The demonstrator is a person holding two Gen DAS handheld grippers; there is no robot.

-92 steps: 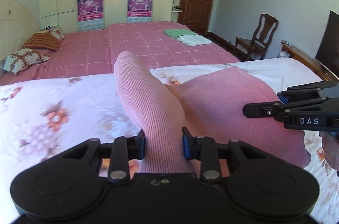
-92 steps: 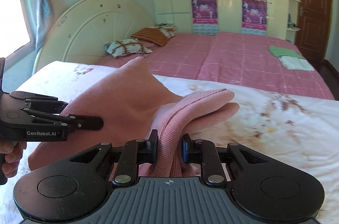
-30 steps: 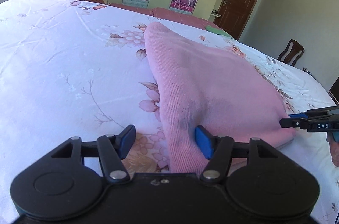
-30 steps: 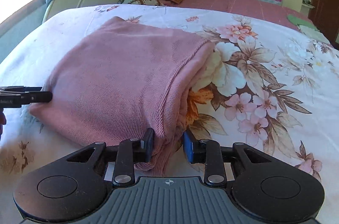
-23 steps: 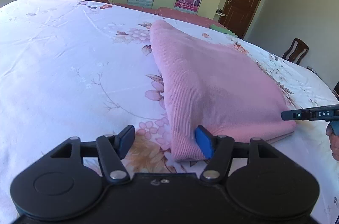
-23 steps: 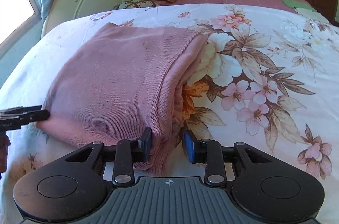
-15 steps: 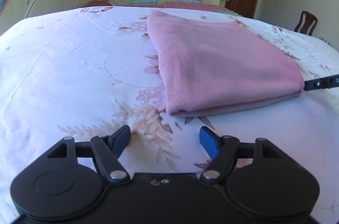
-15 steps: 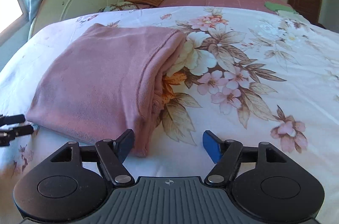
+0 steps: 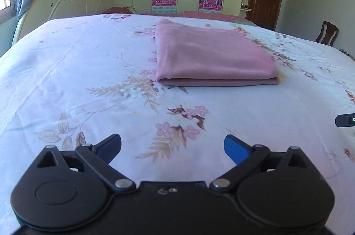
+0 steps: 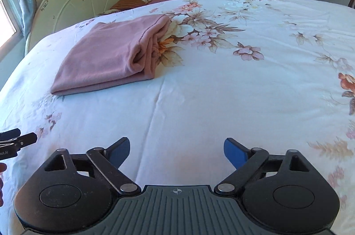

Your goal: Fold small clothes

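Both tools have let go of the cloth and drawn back from it: three seconds ago each was pinching a lifted fold, and now the left hand-held gripper [image 9: 172,144] and the right hand-held gripper [image 10: 176,149] hang over bare sheet, jaws spread wide, nothing between them.

The pink knitted garment, folded into a flat rectangle [image 9: 210,57], lies on the white floral bedsheet [image 9: 66,70] of the bed, well ahead of the left tool and slightly to its right. From the right wrist camera the same garment [image 10: 104,57] sits well ahead and to the left, its open layered end facing the flowers on the sheet.

That open end looks like the weak spot. The layers there bulge and curl rather than lying flush, so I judge the stack could spring loose or slide apart if it is nudged, or if the soft mattress dips under a press nearby. A further fold or a lift would likely need both edges caught together; pinching only the top layer would peel it back and undo the work. The near fold, seen from the left, looks tidy and closed.
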